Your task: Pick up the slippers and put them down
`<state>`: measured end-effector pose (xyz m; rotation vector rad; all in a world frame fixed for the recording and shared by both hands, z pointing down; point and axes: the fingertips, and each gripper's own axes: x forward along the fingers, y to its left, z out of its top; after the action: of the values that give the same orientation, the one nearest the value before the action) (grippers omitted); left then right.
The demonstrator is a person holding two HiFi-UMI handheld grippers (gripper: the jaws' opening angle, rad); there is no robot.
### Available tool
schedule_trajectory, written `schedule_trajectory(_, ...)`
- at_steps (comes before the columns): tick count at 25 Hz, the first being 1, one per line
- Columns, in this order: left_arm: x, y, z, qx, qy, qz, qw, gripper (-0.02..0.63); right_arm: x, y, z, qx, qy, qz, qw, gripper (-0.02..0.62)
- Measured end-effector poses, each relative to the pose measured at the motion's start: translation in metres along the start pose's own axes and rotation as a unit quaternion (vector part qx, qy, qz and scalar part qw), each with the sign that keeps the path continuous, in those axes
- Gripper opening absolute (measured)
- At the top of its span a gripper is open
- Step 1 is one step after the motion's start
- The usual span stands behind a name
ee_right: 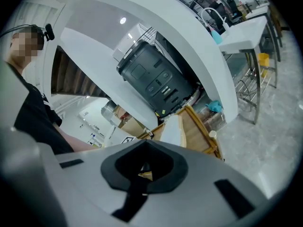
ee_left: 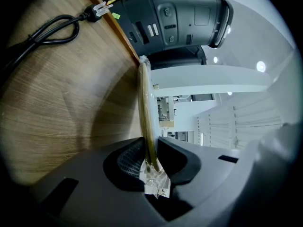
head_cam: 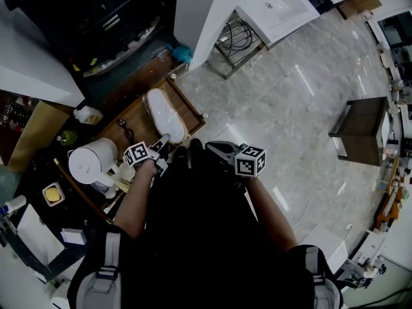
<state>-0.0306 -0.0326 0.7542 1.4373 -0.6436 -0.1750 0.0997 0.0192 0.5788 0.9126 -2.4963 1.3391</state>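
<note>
On the wooden desk (head_cam: 137, 116): slippers (head_cam: 165, 113), white and in clear wrap, lie lengthwise inside the raised rim; a black cable (head_cam: 125, 132) runs just beside them.
Left gripper (head_cam: 163, 140): fingers narrow, clamped on the near edge of the slippers, with only thin sole edge and loose plastic between them.
Right gripper (head_cam: 211, 148): fingers together, nothing between them, apart from the slippers.
Risk, slip: I judge the pinch shallow; the wrap could slide and the slippers drop on lifting.
Risk, snag: the cable or rim could catch the far end if I drag instead of lifting.
Risk, kettle (head_cam: 90, 163): near my left arm; a wide swing could knock it.
</note>
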Motion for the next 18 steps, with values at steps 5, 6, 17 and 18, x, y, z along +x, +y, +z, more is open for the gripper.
schedule_trajectory(5, 0.002, 0.003, 0.000, -0.001, 0.000, 0.011, 0.9999, 0.080, -0.004, -0.004, -0.002, 0.006, -0.001, -0.003, 1.000, 0.008)
schedule_trajectory(6, 0.002, 0.004, -0.001, -0.001, 0.000, 0.013, 0.9999, 0.080, -0.005, -0.004, -0.004, 0.007, 0.001, -0.003, 1.000, 0.008)
schedule_trajectory(17, 0.008, 0.017, -0.004, -0.011, 0.007, 0.048, 0.9987, 0.080, -0.008, -0.011, -0.002, 0.010, 0.005, -0.003, 1.000, 0.008)
schedule_trajectory(18, 0.009, 0.018, -0.004, -0.012, 0.009, 0.050, 0.9986, 0.080, -0.008, -0.011, -0.001, 0.010, 0.005, -0.003, 1.000, 0.008)
